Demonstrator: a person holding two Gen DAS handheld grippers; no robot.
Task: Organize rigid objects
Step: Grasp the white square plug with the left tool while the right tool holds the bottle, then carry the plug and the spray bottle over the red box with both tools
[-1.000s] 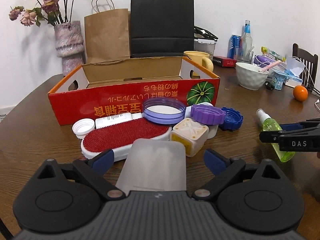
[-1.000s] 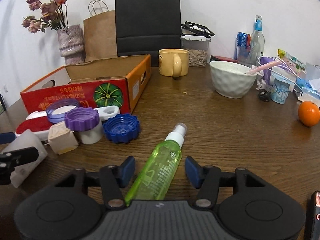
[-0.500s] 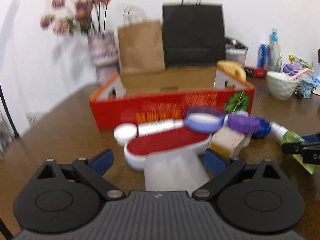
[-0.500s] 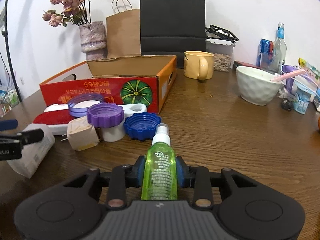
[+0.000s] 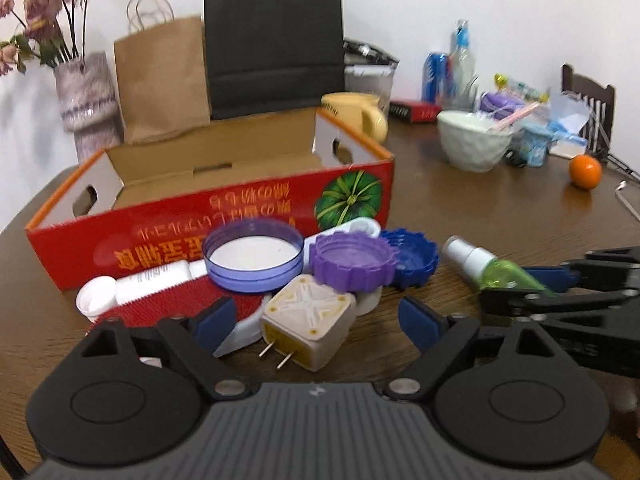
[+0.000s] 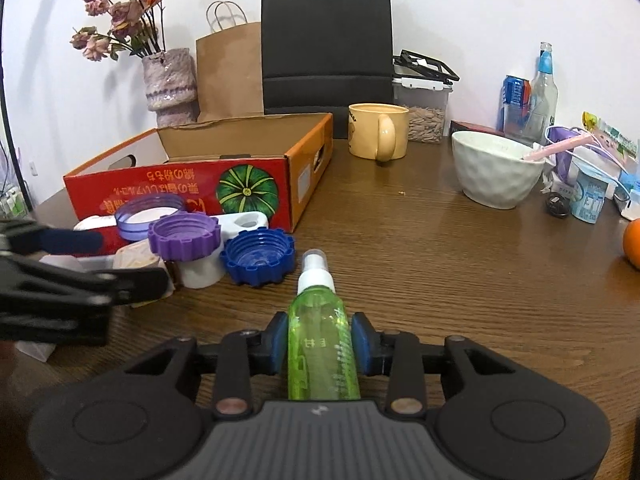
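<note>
- The right gripper (image 6: 320,344) has its fingers (image 6: 277,344) clamped on the green spray bottle (image 6: 322,350), low over the desk (image 6: 440,280).
- The left gripper (image 5: 316,322), its jaws just narrowing but still wide, straddles the beige plug cube (image 5: 306,320) before the red box (image 5: 224,216), gripping nothing.

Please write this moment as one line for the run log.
left gripper: open, closing, around plug cube | right gripper: shut on green bottle | box: empty

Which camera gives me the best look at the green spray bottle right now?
The right wrist view: the translucent green spray bottle with white nozzle lies centred between the right gripper pads, which are clamped on its sides. The left wrist view shows only its nozzle end at the right, partly hidden by that gripper.
</note>
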